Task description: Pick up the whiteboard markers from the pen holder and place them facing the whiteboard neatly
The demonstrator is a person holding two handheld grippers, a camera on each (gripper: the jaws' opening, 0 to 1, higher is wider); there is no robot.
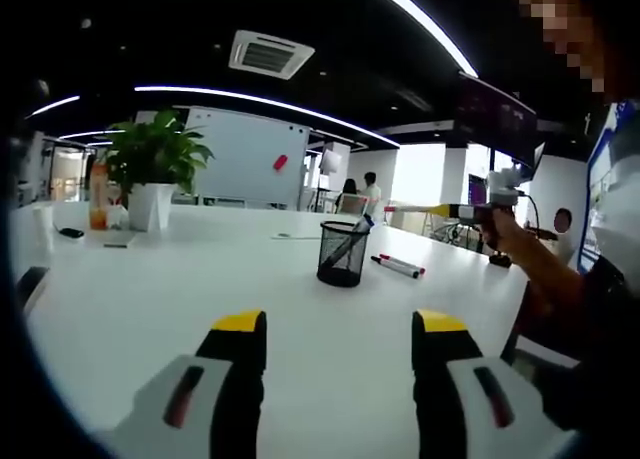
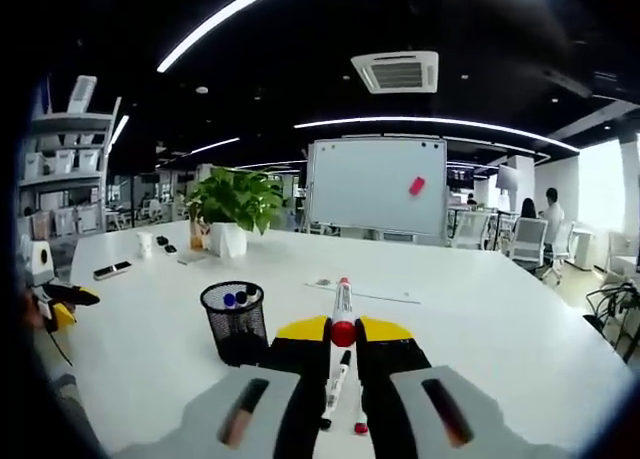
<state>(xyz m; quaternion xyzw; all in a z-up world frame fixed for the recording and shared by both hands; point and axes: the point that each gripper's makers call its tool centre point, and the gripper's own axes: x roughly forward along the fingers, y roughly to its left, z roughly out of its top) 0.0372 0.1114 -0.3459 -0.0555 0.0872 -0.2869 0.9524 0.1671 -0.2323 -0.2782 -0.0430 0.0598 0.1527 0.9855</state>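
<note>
A black mesh pen holder (image 1: 343,254) (image 2: 234,321) stands on the white table (image 1: 150,299). It holds markers (image 2: 235,299) with blue and black caps. Two markers (image 1: 398,266) (image 2: 338,379) lie on the table right of the holder, pointing toward the whiteboard (image 2: 378,184) (image 1: 245,159). My right gripper (image 2: 343,331) is shut on a red-capped marker (image 2: 343,309), held above the lying pair. In the left gripper view a hand holds that gripper (image 1: 442,211) with the marker (image 1: 415,210) above the table. My left gripper (image 1: 340,329) is open, low over the table, short of the holder.
A potted plant (image 1: 150,164) (image 2: 232,204), an orange bottle (image 1: 97,194) and a phone (image 1: 71,233) stand at the far left of the table. A paper sheet (image 2: 365,291) lies toward the whiteboard. People and chairs (image 2: 530,234) are beyond the table.
</note>
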